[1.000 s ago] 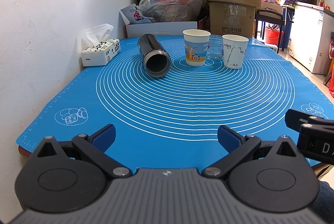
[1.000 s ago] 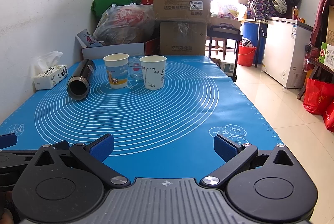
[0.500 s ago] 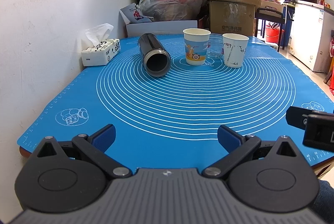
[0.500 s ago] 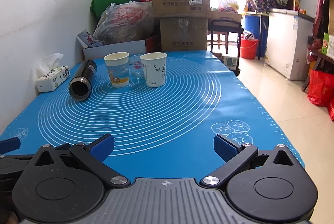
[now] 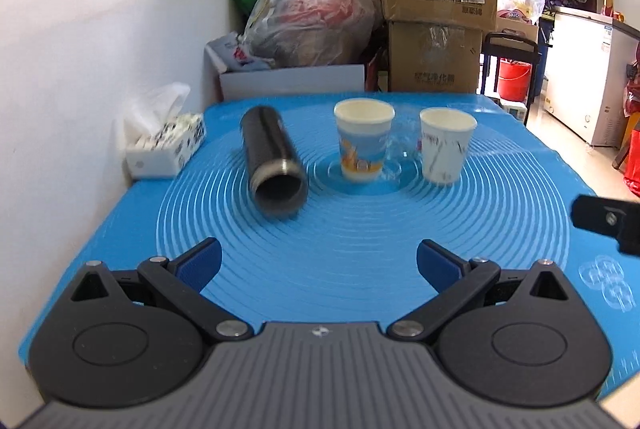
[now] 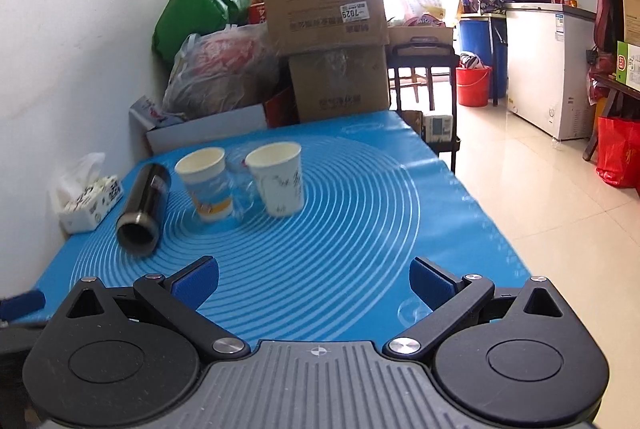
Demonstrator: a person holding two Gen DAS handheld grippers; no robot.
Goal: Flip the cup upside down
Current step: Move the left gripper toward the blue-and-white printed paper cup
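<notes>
Left wrist view shows the left gripper [image 5: 318,263] spread wide over the blue mat [image 5: 360,249], holding nothing. Ahead, two paper cups stand upright and open-mouthed: the blue-printed cup [image 5: 362,145] and the white cup [image 5: 446,145], with a clear glass [image 5: 396,153] between them. A dark flask [image 5: 276,169] lies on its side, its open mouth looking empty. The right gripper [image 6: 314,283] is likewise spread, well short of the cups. A tissue box [image 5: 164,145] sits by the wall.
</notes>
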